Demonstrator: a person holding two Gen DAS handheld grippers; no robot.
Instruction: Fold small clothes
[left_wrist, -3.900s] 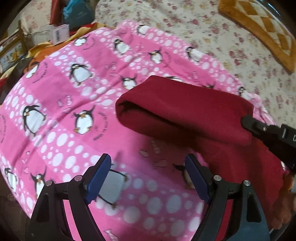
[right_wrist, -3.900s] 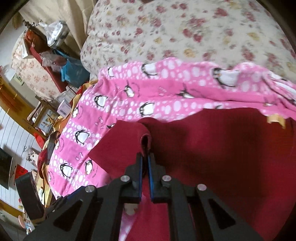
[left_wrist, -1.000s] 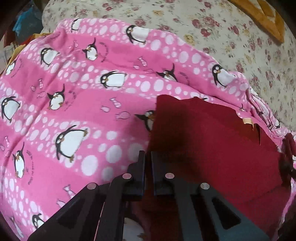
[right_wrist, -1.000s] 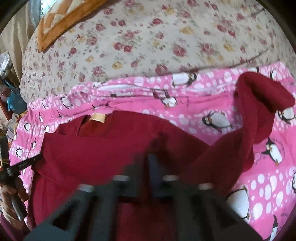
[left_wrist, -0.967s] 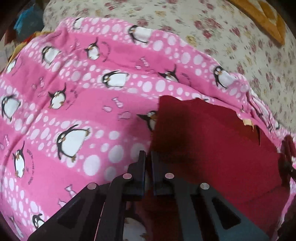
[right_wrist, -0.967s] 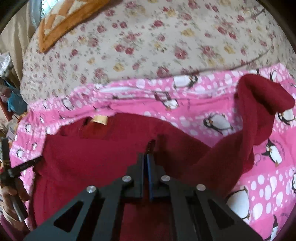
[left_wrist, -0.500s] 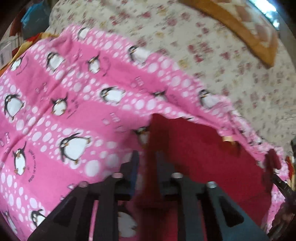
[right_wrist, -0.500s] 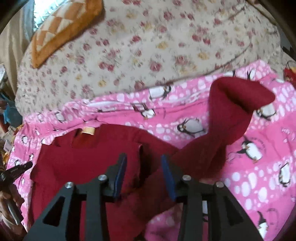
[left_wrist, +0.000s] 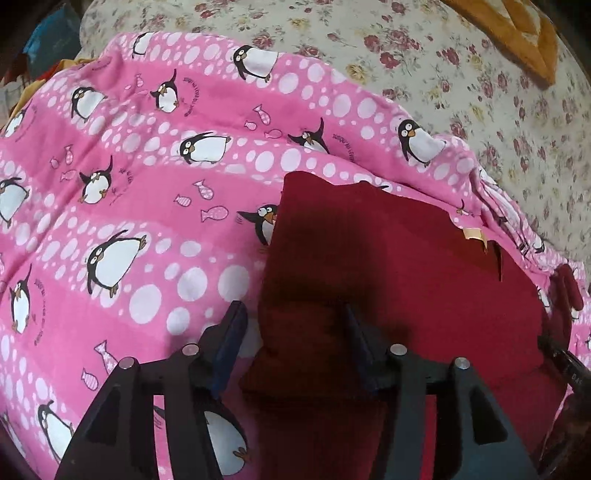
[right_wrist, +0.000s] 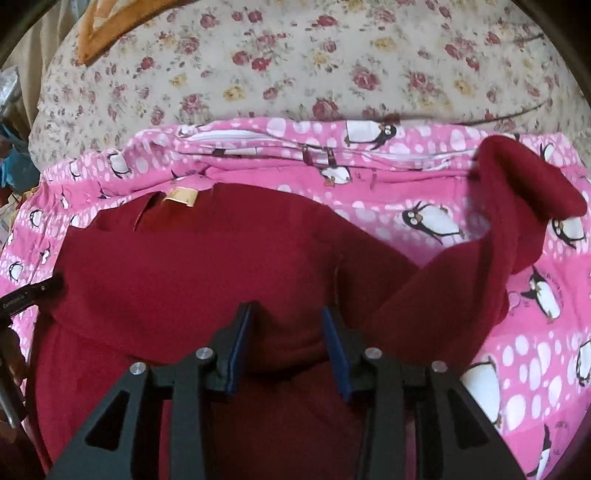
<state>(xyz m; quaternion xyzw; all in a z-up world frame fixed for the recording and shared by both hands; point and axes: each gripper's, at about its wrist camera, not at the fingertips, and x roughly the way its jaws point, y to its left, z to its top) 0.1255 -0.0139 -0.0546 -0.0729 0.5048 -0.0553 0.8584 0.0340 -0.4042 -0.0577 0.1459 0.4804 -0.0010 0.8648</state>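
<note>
Spread over a pink penguin blanket (left_wrist: 140, 206) lay the soft, limp red garment (right_wrist: 207, 266), and I judged its loose sleeve (right_wrist: 517, 221) (right side) the best hold, with left gripper (left_wrist: 291, 328) just opening and right gripper (right_wrist: 284, 332) parted, neither holding cloth.

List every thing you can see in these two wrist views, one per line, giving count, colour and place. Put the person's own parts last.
Red garment: one, dark red, flat on the blanket, one sleeve flopped out to the side.
Neck label: one, tan, at the garment's collar.
Penguin blanket: one, pink with white dots, under the garment.
Floral bedsheet: one, cream with roses, beyond the blanket.
Cushion: one, orange, far corner.
Left claw: one, black with blue pads, open over the garment's edge, jaws just opened.
Right claw: one, same colours, open over the garment.
</note>
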